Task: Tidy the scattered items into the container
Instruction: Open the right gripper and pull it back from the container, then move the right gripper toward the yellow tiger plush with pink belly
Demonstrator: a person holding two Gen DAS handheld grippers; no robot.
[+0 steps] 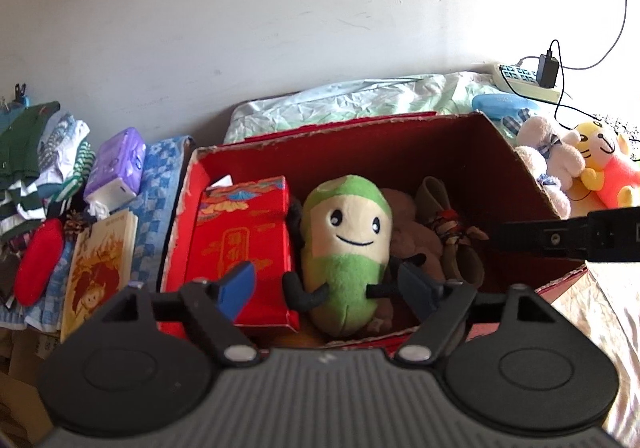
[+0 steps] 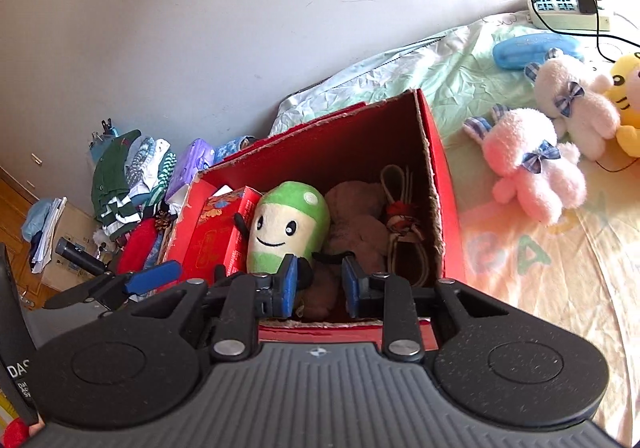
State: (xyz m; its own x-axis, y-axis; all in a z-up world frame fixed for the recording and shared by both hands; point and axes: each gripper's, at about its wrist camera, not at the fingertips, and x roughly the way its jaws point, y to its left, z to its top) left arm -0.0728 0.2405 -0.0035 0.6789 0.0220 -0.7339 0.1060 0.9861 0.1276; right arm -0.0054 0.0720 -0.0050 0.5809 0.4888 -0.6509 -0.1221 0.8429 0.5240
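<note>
Left wrist view: left gripper [image 1: 328, 288] fingers spread wide, nothing pressed between them, over red box [image 1: 516, 168] on bed [image 1: 600, 312]. Green plush [image 1: 346, 248] lies in box between red packet [image 1: 244, 244] and brown plush [image 1: 412, 236]. Right gripper [image 2: 320, 284] fingers narrowly parted, empty, above box front edge. Pink bunny [image 2: 532, 168], white bunny [image 2: 576, 104], yellow plush [image 2: 628, 88] lie on bed beside box.

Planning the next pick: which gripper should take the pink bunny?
Probably right. The pink bunny lies on the bed to the right of the red box, on the right gripper side; the left gripper hangs open over the box.
</note>
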